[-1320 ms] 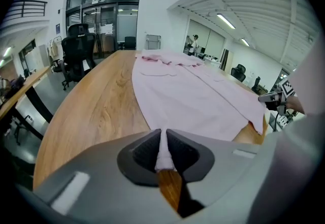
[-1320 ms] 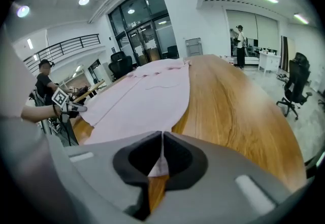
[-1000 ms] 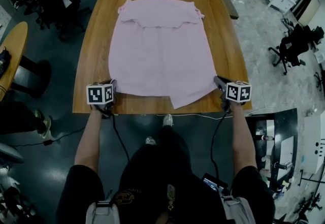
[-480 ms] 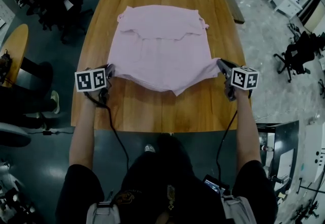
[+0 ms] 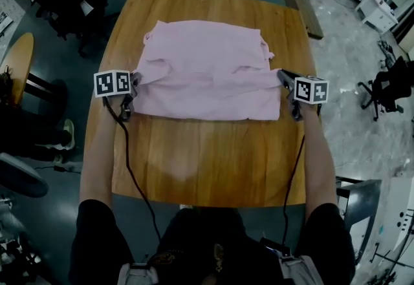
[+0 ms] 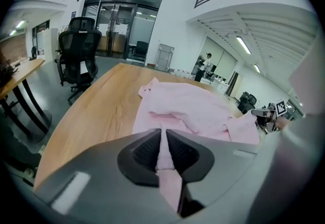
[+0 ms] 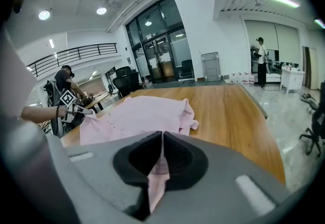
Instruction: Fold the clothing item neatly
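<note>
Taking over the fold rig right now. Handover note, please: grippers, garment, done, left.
Left gripper: shut on a corner of the pink garment, at its left edge.
Right gripper: shut on the opposite corner, at the right edge.
The garment lies on the wooden table, its near part doubled over the rest, with the fold line facing the person.
Done: first fold brought over, corners not yet released.
Left: probably lay the held corners down toward the far end, let go, smooth, then fold again.
</note>
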### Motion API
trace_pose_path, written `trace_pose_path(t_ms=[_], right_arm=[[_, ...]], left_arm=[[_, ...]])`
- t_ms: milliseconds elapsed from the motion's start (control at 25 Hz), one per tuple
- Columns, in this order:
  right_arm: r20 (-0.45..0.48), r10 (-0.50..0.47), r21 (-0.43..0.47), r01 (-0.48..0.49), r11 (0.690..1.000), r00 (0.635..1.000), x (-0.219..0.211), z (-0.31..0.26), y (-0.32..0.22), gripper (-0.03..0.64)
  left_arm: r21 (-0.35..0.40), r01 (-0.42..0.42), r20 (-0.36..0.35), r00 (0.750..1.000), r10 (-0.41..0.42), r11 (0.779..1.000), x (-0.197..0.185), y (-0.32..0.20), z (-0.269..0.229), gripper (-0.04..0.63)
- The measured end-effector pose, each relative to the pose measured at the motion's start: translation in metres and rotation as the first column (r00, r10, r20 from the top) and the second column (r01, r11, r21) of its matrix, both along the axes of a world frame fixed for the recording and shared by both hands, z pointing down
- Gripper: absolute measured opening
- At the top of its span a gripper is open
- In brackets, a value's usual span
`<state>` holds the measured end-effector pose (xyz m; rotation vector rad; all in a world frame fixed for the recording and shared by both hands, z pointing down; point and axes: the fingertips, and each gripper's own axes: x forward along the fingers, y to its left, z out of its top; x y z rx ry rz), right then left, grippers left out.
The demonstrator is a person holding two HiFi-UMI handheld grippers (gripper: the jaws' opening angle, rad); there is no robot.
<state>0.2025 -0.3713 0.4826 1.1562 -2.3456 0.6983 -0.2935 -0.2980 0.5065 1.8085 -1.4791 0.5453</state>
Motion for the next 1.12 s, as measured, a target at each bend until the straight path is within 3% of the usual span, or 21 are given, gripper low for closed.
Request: trace_pose_path(t_ms=[160,320,440,560,640,880,1120], right_arm=[[-0.03,0.004,-0.04,-0.006,0.999,1.0,0.001,0.032,-0.034,0.012],[-0.1,0.015,-0.103,-0.025,0.994,0.995,0.009,0.073,-0.048,0.012],[-0.142,0.001,-0.12,-0.018,0.993,0.99,0.009,0.091,-0.052,0.027],[-0.163,0.046,-0.076,-0.059,0.995,0.986,0.018,0.088,-0.055,0.092],[-0.175,0.082,-0.035,-0.089,0.995,0.981,0.028,0.078,-0.055,0.124],[-0.159,0.101,0.029,-0.098,0.995,0.982,0.031,0.044,-0.019,0.127],[-0.144,0.051,0.026,-0.048,0.999,0.988,0.007,0.039,0.055,0.133]], left_arm=[[-0.019,0.044,0.009,0.999,-0.044,0.999,-0.014,-0.036,0.023,0.032],[-0.044,0.046,0.074,0.996,-0.042,0.998,-0.02,-0.054,0.048,0.038],[-0.067,0.035,0.128,0.991,-0.026,0.997,-0.02,-0.056,0.062,0.093],[-0.043,0.003,0.088,0.996,0.0,0.999,-0.017,-0.052,0.053,0.194],[-0.015,-0.011,0.058,0.998,0.012,1.0,-0.02,-0.046,0.039,0.218],[0.041,0.01,0.029,1.0,-0.012,0.999,-0.043,-0.012,0.009,0.224],[-0.006,-0.076,0.045,0.996,0.076,0.997,-0.028,0.043,0.026,0.238]])
